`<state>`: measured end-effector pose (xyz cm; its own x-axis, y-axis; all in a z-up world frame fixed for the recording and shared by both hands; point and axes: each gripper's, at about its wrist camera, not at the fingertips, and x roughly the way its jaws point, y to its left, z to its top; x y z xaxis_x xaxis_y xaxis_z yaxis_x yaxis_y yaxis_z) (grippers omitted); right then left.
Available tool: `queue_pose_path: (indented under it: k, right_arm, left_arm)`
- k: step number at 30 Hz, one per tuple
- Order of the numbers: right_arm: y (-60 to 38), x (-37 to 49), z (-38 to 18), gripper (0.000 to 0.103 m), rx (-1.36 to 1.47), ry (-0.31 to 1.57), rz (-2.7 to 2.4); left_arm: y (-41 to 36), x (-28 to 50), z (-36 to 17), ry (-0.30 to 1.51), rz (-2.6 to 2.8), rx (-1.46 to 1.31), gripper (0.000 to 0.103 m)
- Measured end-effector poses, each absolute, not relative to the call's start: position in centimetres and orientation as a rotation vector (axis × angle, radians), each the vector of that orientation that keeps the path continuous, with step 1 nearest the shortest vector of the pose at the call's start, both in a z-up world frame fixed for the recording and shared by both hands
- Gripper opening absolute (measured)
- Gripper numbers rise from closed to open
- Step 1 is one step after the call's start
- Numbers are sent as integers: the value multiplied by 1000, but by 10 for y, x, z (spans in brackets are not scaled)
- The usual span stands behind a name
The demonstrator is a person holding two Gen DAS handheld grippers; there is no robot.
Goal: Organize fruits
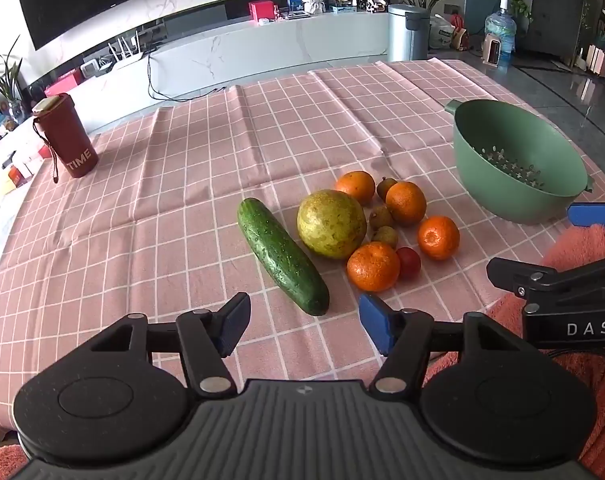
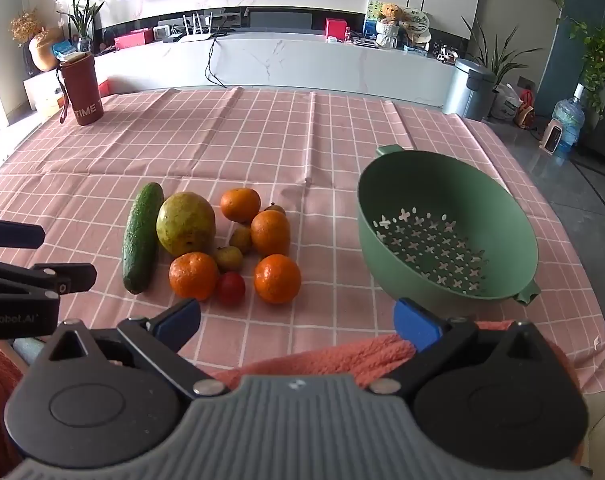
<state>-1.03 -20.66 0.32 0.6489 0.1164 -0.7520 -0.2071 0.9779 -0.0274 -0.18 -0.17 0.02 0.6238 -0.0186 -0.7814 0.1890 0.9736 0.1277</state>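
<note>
Table (image 2: 262,128) under a pink checked cloth, seen from both wrist cameras. Colander (image 2: 446,232), green and empty, stands right of the fruit pile, well apart from it; in my judgement it is the likely receptacle, though the task does not name one. Cup (image 2: 80,92), red, stands at the far left, well apart from the fruit.

Left gripper (image 1: 304,326) hovers low over the near table edge with fingers apart and nothing between them, aimed at the near end of the cucumber. Right gripper (image 2: 298,322) hovers near the colander's near rim, fingers wide apart and empty.

Cucumber (image 1: 282,256) lies flat at the pile's left, just beside the pomelo (image 1: 331,224). Four oranges (image 1: 373,266) ring several small brown fruits (image 1: 385,236) and one tomato (image 1: 409,263), which touches the nearest orange.

Risks, as judged from this layout:
- The pile is tight, so a finger entering beside one orange may nudge its neighbours and set round fruit rolling toward the near table edge.
- The pomelo looks wide for the finger span and may slip out.
- The tomato may bruise under a hard squeeze.
- The light colander may slide if bumped.
</note>
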Motion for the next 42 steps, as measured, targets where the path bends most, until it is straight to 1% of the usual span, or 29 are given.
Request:
queue_pose_path:
  k: [2,42]
  right_arm:
    - [-206,-11,3,99,-108,836,189]
    - [-208,-13,2,99,-121,831,186]
  left_arm:
    - [5,-2,2,890,-128,157,74]
    - [2,1,0,909,-120,167,74]
